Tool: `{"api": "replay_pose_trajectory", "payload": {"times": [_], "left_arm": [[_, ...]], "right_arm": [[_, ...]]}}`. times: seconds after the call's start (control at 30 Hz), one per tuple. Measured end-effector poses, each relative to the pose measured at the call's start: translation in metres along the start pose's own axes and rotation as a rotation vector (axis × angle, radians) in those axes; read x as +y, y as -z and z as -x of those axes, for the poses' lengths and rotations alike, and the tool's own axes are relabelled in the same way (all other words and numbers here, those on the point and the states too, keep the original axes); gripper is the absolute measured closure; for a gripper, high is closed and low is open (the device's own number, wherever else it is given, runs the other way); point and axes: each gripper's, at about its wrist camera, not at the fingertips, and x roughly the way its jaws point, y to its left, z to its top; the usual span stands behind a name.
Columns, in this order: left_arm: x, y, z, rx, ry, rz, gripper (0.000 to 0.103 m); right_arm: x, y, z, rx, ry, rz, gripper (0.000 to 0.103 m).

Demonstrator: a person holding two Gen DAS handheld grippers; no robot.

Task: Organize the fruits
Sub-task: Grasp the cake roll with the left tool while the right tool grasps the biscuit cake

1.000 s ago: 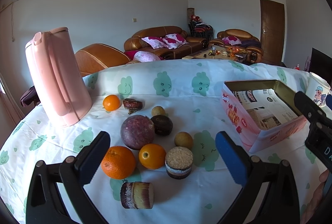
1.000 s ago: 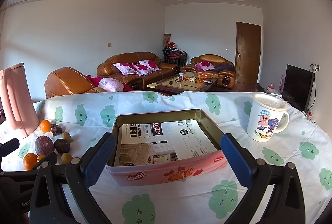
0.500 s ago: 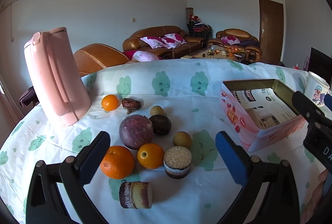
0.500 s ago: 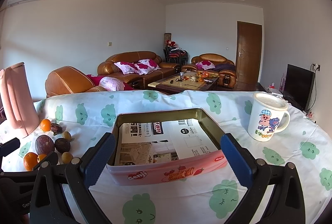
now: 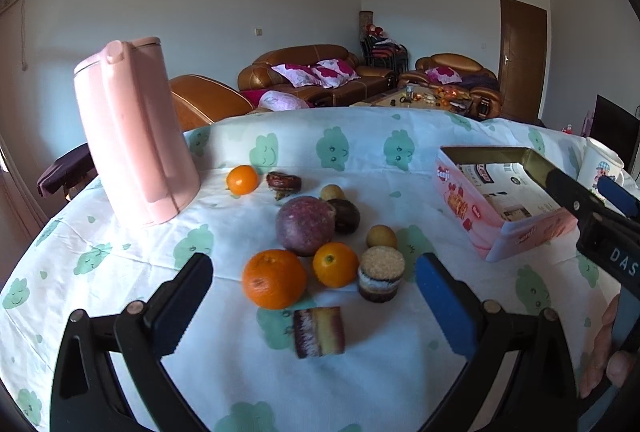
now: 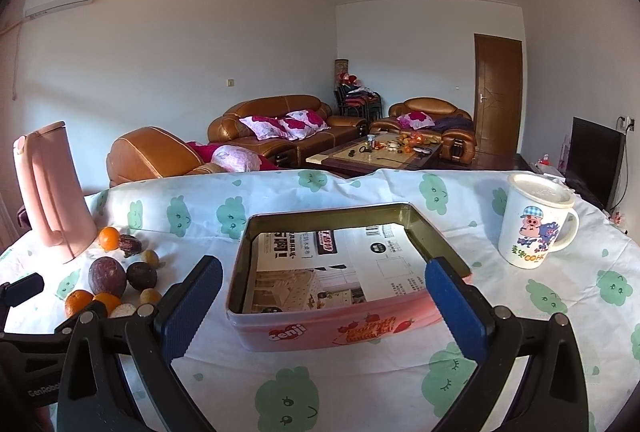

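A cluster of fruit lies on the cloth in the left wrist view: a large orange [image 5: 274, 284], a small orange [image 5: 335, 264], a big purple fruit [image 5: 305, 231], a dark round fruit [image 5: 345, 215], two small yellow fruits, a far small orange [image 5: 242, 180], a cut cylinder piece [image 5: 380, 279] and a striped piece [image 5: 319, 332]. My left gripper [image 5: 314, 302] is open and empty, just in front of the cluster. My right gripper [image 6: 324, 302] is open and empty, in front of the pink tin box [image 6: 344, 328], lined with printed paper. The box also shows in the left wrist view [image 5: 512, 232].
A tall pink jug [image 5: 134, 144] stands at the back left of the fruit. A white cartoon mug [image 6: 534, 220] stands right of the box. The table has a white cloth with green cloud prints [image 6: 288, 398]. Sofas stand beyond the table.
The left gripper has shifted left and slightly closer to the fruit, so the cluster sits more to the right in its view. The right gripper has barely moved.
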Motion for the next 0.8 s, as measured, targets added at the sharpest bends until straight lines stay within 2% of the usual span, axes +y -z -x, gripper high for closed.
{"api": "replay_pose_trajectory", "payload": {"times": [0.1, 0.17, 0.23, 0.3, 0.37, 0.4, 0.5, 0.6, 0.63, 0.67, 0.8], "left_arm": [[0.028, 0.011, 0.017, -0.027, -0.068, -0.026, 0.0], [0.043, 0.017, 0.023, -0.021, -0.088, -0.046, 0.0], [0.056, 0.023, 0.023, 0.016, -0.075, -0.043, 0.0], [0.065, 0.03, 0.022, 0.056, -0.04, -0.029, 0.001], [0.069, 0.034, 0.02, 0.095, 0.006, -0.013, 0.01], [0.07, 0.035, 0.021, 0.102, 0.023, 0.0, 0.012], [0.067, 0.037, 0.024, 0.112, 0.092, 0.02, 0.013], [0.063, 0.037, 0.025, 0.112, 0.104, 0.009, 0.013], [0.062, 0.036, 0.024, 0.114, 0.105, 0.007, 0.013], [0.061, 0.036, 0.024, 0.118, 0.112, 0.008, 0.013], [0.053, 0.033, 0.015, 0.152, 0.163, 0.022, 0.013]], "right_arm": [[0.013, 0.003, -0.003, 0.041, -0.107, 0.034, 0.008], [0.026, 0.006, -0.007, 0.098, -0.189, 0.075, 0.036], [0.042, 0.011, -0.017, 0.179, -0.298, 0.089, 0.047], [0.058, 0.017, -0.024, 0.258, -0.403, 0.1, 0.051], [0.079, 0.024, -0.028, 0.309, -0.46, 0.145, 0.052], [0.091, 0.027, -0.028, 0.325, -0.479, 0.173, 0.052], [0.112, 0.032, -0.035, 0.368, -0.451, 0.202, 0.053], [0.119, 0.032, -0.051, 0.424, -0.457, 0.192, 0.053], [0.121, 0.032, -0.057, 0.445, -0.461, 0.19, 0.056], [0.122, 0.032, -0.063, 0.467, -0.46, 0.184, 0.065], [0.124, 0.032, -0.073, 0.493, -0.477, 0.169, 0.068]]}}
